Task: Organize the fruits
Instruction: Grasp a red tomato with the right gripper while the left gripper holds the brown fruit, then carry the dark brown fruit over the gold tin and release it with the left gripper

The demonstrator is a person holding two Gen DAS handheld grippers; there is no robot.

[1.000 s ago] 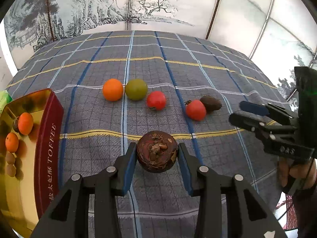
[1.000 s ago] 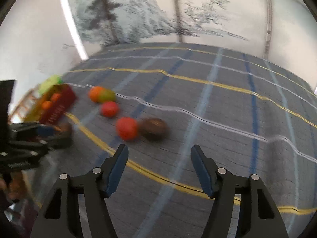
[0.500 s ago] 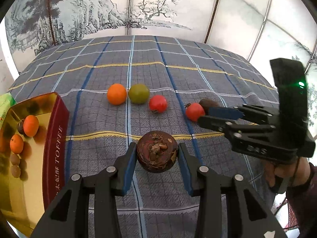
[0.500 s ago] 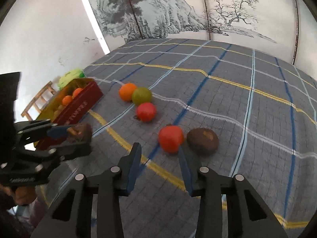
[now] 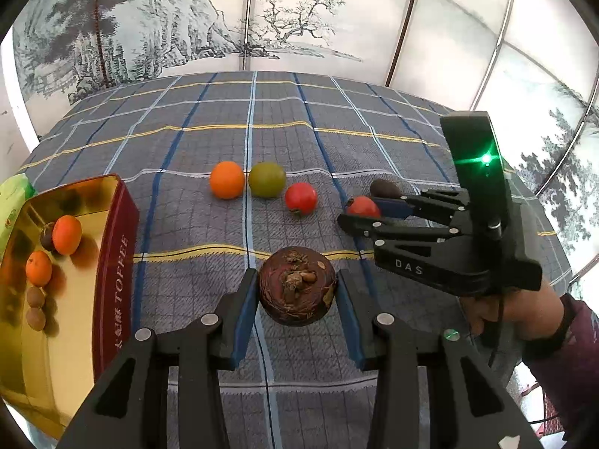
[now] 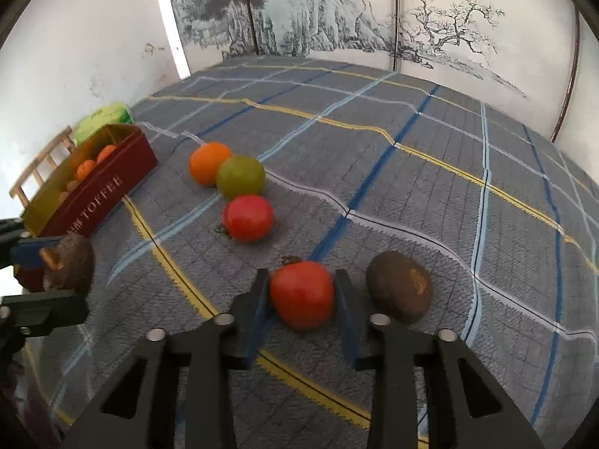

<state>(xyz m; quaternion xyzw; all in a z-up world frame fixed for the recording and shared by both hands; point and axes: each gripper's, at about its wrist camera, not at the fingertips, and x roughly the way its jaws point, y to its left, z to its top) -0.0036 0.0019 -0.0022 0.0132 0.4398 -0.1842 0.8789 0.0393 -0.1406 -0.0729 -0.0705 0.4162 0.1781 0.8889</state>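
My left gripper [image 5: 297, 299] is shut on a dark brown round fruit [image 5: 297, 291], held above the checked cloth beside the gold-lined red toffee tin [image 5: 112, 262]. The fruit also shows in the right wrist view [image 6: 69, 263]. My right gripper [image 6: 302, 295] has its jaws on either side of a red tomato [image 6: 302, 293] that rests on the cloth, touching or nearly touching it. In the left wrist view the right gripper [image 5: 359, 211] reaches the same tomato [image 5: 362, 206].
On the cloth lie an orange [image 6: 207, 162], a green fruit [image 6: 240, 176], a second red tomato [image 6: 248, 217] and a brown oval fruit [image 6: 398, 292]. The tin holds two oranges [image 5: 66, 234] and small brown fruits [image 5: 35, 307]. A green packet [image 6: 103, 118] lies behind it.
My right gripper has moved forward and down to the near tomato, and its jaws have narrowed around it. The left gripper has held still with the brown fruit.
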